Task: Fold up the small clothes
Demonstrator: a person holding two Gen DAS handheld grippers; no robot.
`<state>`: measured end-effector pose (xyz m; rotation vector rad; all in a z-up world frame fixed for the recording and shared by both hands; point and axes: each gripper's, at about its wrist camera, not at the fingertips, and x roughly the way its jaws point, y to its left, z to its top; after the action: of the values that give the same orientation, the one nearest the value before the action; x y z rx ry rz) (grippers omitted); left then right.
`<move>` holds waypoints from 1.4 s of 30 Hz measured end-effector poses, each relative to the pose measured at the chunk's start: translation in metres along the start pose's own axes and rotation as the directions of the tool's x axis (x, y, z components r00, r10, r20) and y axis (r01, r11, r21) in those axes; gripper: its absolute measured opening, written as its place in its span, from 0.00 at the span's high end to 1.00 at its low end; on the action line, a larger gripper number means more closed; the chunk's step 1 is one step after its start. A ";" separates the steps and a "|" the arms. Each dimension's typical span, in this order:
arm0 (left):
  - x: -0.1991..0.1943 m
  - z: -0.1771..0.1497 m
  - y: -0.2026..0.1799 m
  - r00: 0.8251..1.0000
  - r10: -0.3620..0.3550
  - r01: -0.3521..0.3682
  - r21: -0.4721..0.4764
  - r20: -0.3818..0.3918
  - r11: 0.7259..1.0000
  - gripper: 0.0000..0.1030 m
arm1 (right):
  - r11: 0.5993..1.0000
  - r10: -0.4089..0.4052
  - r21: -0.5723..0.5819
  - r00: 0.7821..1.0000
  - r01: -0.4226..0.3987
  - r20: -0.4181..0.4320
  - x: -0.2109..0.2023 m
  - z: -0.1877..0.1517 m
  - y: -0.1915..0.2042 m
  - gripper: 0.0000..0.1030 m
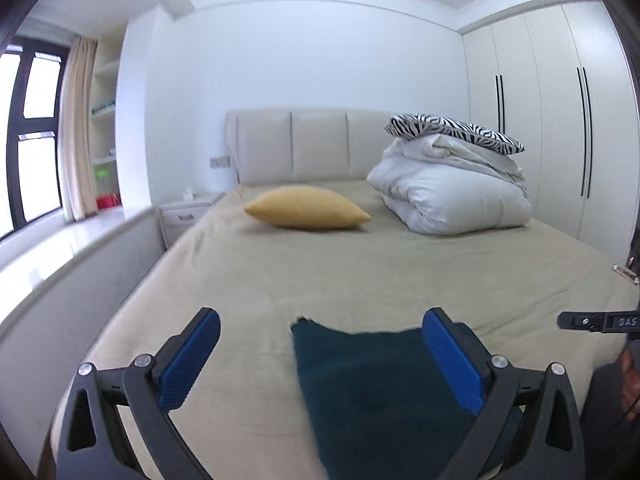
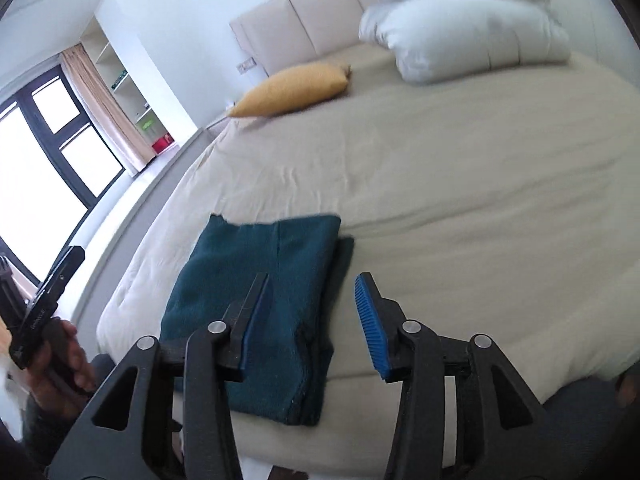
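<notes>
A dark teal garment (image 1: 380, 380) lies folded into a flat rectangle on the beige bed sheet (image 1: 320, 264), near the bed's front edge. My left gripper (image 1: 322, 316) hovers above it, jaws spread wide with nothing between them. In the right wrist view the same garment (image 2: 248, 256) lies flat under my right gripper (image 2: 312, 278). That gripper is open too; its blue pads (image 2: 370, 320) stand clear of the cloth. A hand (image 2: 64, 356) holds the left gripper's handle at the left edge of the right wrist view.
A yellow pillow (image 1: 308, 208) lies mid-bed toward the padded headboard (image 1: 304, 144). A folded white duvet (image 1: 452, 196) with a zebra-print pillow (image 1: 452, 128) on top sits at the back right. White wardrobes (image 1: 560, 120) line the right wall; a window (image 1: 32, 132) and nightstand (image 1: 188, 212) stand left.
</notes>
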<state>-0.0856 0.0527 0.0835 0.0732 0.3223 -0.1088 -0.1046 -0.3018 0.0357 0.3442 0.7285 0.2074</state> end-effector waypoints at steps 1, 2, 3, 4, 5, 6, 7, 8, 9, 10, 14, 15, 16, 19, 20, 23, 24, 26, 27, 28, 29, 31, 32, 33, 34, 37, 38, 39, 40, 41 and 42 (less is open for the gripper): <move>-0.007 0.007 -0.002 0.999 0.034 -0.034 0.017 0.035 0.999 0.00 | 0.999 -0.027 -0.036 0.999 0.028 0.046 -0.010 0.005 0.009 0.46; -0.013 0.013 -0.004 0.996 0.062 -0.064 0.026 0.063 0.998 0.00 | 0.996 -0.051 -0.065 0.994 0.058 0.095 -0.018 0.008 0.017 0.38; -0.019 0.019 -0.005 0.992 0.092 -0.095 0.027 0.083 0.995 0.00 | 0.993 -0.065 -0.087 0.987 0.078 0.150 -0.029 0.013 0.026 0.24; -0.022 0.023 -0.004 0.991 0.115 -0.116 0.020 0.073 0.993 0.00 | 0.991 -0.063 -0.103 0.977 0.085 0.202 -0.039 0.015 0.033 0.14; -0.022 0.028 -0.004 0.990 0.137 -0.138 0.018 0.042 0.990 0.00 | 0.989 -0.059 -0.115 0.963 0.092 0.261 -0.048 0.020 0.043 0.11; -0.021 0.032 -0.003 0.989 0.147 -0.147 0.016 0.023 0.989 0.00 | 0.986 -0.070 -0.120 0.945 0.113 0.319 -0.057 0.024 0.051 0.04; -0.022 0.035 -0.002 0.988 0.153 -0.154 0.010 0.022 0.988 0.00 | 0.982 -0.091 -0.119 0.923 0.145 0.373 -0.066 0.026 0.057 0.00; -0.024 0.037 -0.001 0.986 0.165 -0.165 0.000 0.028 0.986 0.00 | 0.975 -0.120 -0.119 0.894 0.188 0.431 -0.076 0.028 0.064 0.00; -0.025 0.039 -0.001 0.984 0.176 -0.176 -0.009 0.034 0.984 0.00 | 0.970 -0.133 -0.123 0.880 0.210 0.456 -0.086 0.033 0.069 0.00; -0.024 0.040 -0.001 0.984 0.177 -0.177 -0.013 0.026 0.984 0.00 | 0.964 -0.142 -0.136 0.873 0.229 0.467 -0.091 0.036 0.073 0.00; -0.003 0.026 -0.003 0.980 0.181 -0.183 -0.011 -0.078 0.983 0.00 | 0.958 -0.128 -0.170 0.872 0.233 0.472 -0.099 0.044 0.084 0.00; 0.004 0.020 -0.003 0.974 0.188 -0.190 -0.009 -0.126 0.982 0.00 | 0.959 -0.123 -0.174 0.881 0.225 0.458 -0.098 0.044 0.085 0.00; 0.010 0.013 -0.004 0.968 0.186 -0.191 -0.010 -0.170 0.982 0.00 | 0.960 -0.122 -0.178 0.895 0.216 0.429 -0.093 0.045 0.086 0.00; 0.032 -0.010 -0.002 0.940 0.148 -0.171 -0.049 -0.309 0.984 0.00 | 0.963 -0.163 -0.155 0.936 0.220 0.311 -0.073 0.031 0.083 0.00; 0.039 -0.018 -0.003 0.925 0.144 -0.174 -0.057 -0.351 0.983 0.00 | 0.965 -0.182 -0.136 0.946 0.224 0.269 -0.063 0.028 0.080 0.00; 0.054 -0.041 -0.005 0.885 0.148 -0.190 -0.053 -0.441 0.980 0.00 | 0.966 -0.224 -0.097 0.964 0.239 0.145 -0.019 0.014 0.068 0.00; 0.056 -0.047 -0.006 0.875 0.149 -0.193 -0.050 -0.460 0.980 0.00 | 0.962 -0.245 -0.094 0.963 0.255 0.111 -0.006 0.008 0.065 0.00; 0.058 -0.055 -0.009 0.864 0.149 -0.194 -0.044 -0.482 0.980 0.00 | 0.951 -0.288 -0.098 0.956 0.292 0.055 0.018 -0.002 0.060 0.00; 0.059 -0.058 -0.010 0.859 0.147 -0.193 -0.045 -0.490 0.980 0.00 | 0.947 -0.303 -0.101 0.953 0.304 0.025 0.028 -0.008 0.059 0.00; 0.060 -0.060 -0.011 0.856 0.144 -0.191 -0.045 -0.496 0.981 0.00 | 0.946 -0.308 -0.101 0.951 0.307 0.003 0.035 -0.013 0.058 0.00; 0.060 -0.062 -0.012 0.854 0.142 -0.189 -0.044 -0.501 0.981 0.00 | 0.947 -0.309 -0.100 0.951 0.305 -0.022 0.044 -0.017 0.057 0.00; 0.061 -0.066 -0.013 0.849 0.134 -0.184 -0.048 -0.511 0.982 0.00 | 0.947 -0.312 -0.105 0.949 0.305 -0.053 0.058 -0.026 0.058 0.00; 0.062 -0.067 -0.014 0.848 0.128 -0.181 -0.052 -0.515 0.982 0.00 | 0.944 -0.320 -0.112 0.945 0.311 -0.068 0.064 -0.030 0.058 0.00; 0.063 -0.068 -0.013 0.846 0.122 -0.176 -0.056 -0.519 0.983 0.00 | 0.942 -0.325 -0.121 0.942 0.314 -0.081 0.069 -0.033 0.059 0.00; 0.063 -0.069 -0.014 0.844 0.120 -0.175 -0.057 -0.522 0.983 0.00 | 0.940 -0.327 -0.128 0.941 0.315 -0.090 0.074 -0.034 0.059 0.00; 0.064 -0.072 -0.013 0.839 0.112 -0.173 -0.065 -0.532 0.983 0.00 | 0.935 -0.339 -0.145 0.935 0.323 -0.104 0.077 -0.036 0.060 0.00; 0.065 -0.073 -0.012 0.838 0.107 -0.171 -0.071 -0.535 0.983 0.00 | 0.935 -0.341 -0.146 0.934 0.324 -0.110 0.078 -0.037 0.059 0.00; 0.065 -0.073 -0.011 0.837 0.103 -0.169 -0.074 -0.538 0.983 0.00 | 0.935 -0.341 -0.143 0.933 0.325 -0.112 0.073 -0.036 0.060 0.00; 0.066 -0.074 -0.011 0.836 0.100 -0.168 -0.077 -0.540 0.983 0.00 | 0.935 -0.342 -0.141 0.933 0.325 -0.113 0.070 -0.036 0.060 0.00; 0.066 -0.075 -0.011 0.835 0.099 -0.168 -0.079 -0.542 0.983 0.00 | 0.935 -0.343 -0.139 0.932 0.326 -0.117 0.071 -0.036 0.059 0.00; 0.067 -0.076 -0.011 0.834 0.097 -0.167 -0.082 -0.544 0.983 0.00 | 0.935 -0.343 -0.137 0.931 0.326 -0.124 0.072 -0.036 0.058 0.00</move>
<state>-0.0475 0.0421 -0.0105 -0.0021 0.8888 0.0757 -0.0804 -0.2177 -0.0113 0.0909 0.9040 -0.0512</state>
